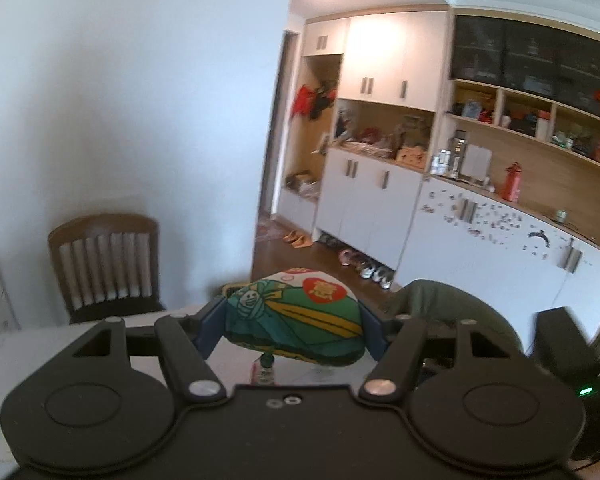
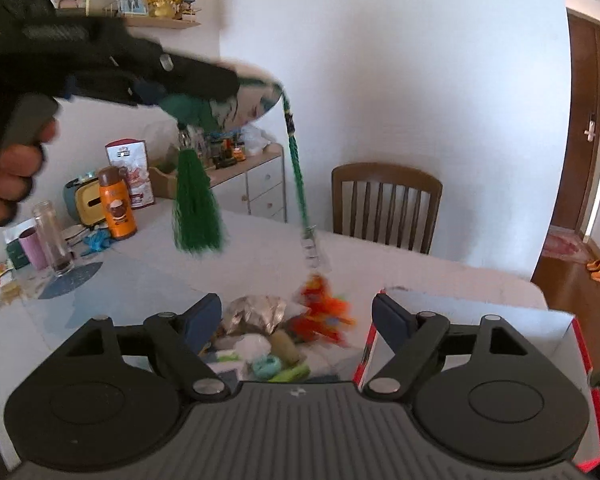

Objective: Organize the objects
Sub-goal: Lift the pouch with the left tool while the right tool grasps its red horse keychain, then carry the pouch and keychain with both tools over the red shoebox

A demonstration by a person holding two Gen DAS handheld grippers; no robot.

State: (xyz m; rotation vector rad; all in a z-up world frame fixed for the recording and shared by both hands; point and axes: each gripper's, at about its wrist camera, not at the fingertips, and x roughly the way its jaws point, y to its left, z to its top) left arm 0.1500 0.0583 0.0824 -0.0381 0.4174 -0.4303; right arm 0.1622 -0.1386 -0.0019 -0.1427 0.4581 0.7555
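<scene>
Right gripper (image 2: 296, 320) low in frame, jaws spread, empty, above box (image 2: 480, 312). Left gripper (image 1: 290, 328) upper left, clamping green pouch (image 1: 296, 316) aloft. Dangling green tassel (image 2: 196, 204) could snag the surface clutter.

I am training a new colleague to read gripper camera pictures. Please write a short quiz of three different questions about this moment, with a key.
1. True or false: the left gripper is shut on the green pouch.
2. Which best describes the right gripper? A) shut on the orange bottle B) open, holding nothing C) shut on the glass
3. Fill in: a green ______ hangs under the pouch, above the white table.

Key
1. True: both pads press its sides.
2. B: its fingers stand apart over the small items in the box.
3. tassel
</scene>
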